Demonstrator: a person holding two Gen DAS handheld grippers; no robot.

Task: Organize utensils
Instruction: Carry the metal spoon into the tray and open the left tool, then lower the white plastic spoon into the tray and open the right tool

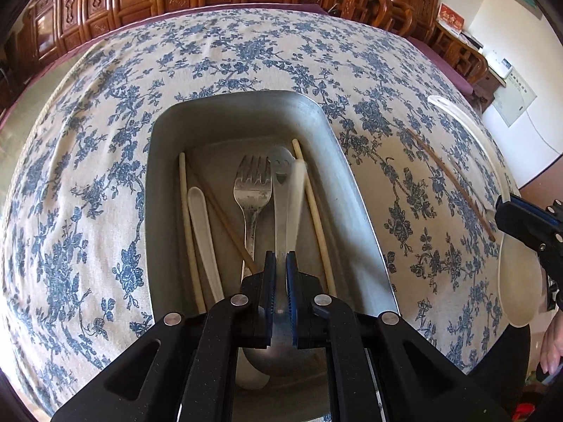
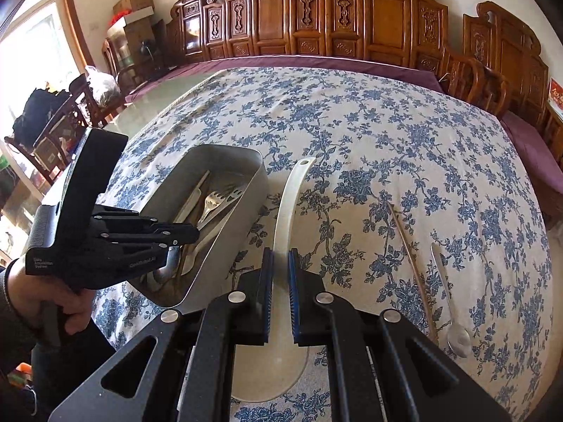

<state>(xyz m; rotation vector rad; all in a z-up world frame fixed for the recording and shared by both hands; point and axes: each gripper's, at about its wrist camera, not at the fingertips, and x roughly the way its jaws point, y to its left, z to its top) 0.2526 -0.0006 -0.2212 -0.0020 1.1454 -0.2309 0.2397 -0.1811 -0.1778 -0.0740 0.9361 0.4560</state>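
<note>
A metal tray (image 1: 345, 161) sits on the floral tablecloth and holds a fork (image 1: 252, 190), a small white spoon (image 1: 202, 218) and chopsticks (image 1: 191, 232). My left gripper (image 1: 280, 263) is shut on the handle of a metal spoon (image 1: 283, 211) and holds it over the tray. My right gripper (image 2: 280, 260) is shut on the handle of a large white ladle (image 2: 290, 204) that lies just right of the tray (image 2: 242, 207). The ladle also shows in the left wrist view (image 1: 468, 133).
A brown chopstick (image 2: 410, 256) and a small metal spoon (image 2: 447, 292) lie on the cloth to the right of the ladle. Carved wooden chairs (image 2: 352, 17) line the table's far edge. A bare strip of table (image 2: 158, 102) lies to the left.
</note>
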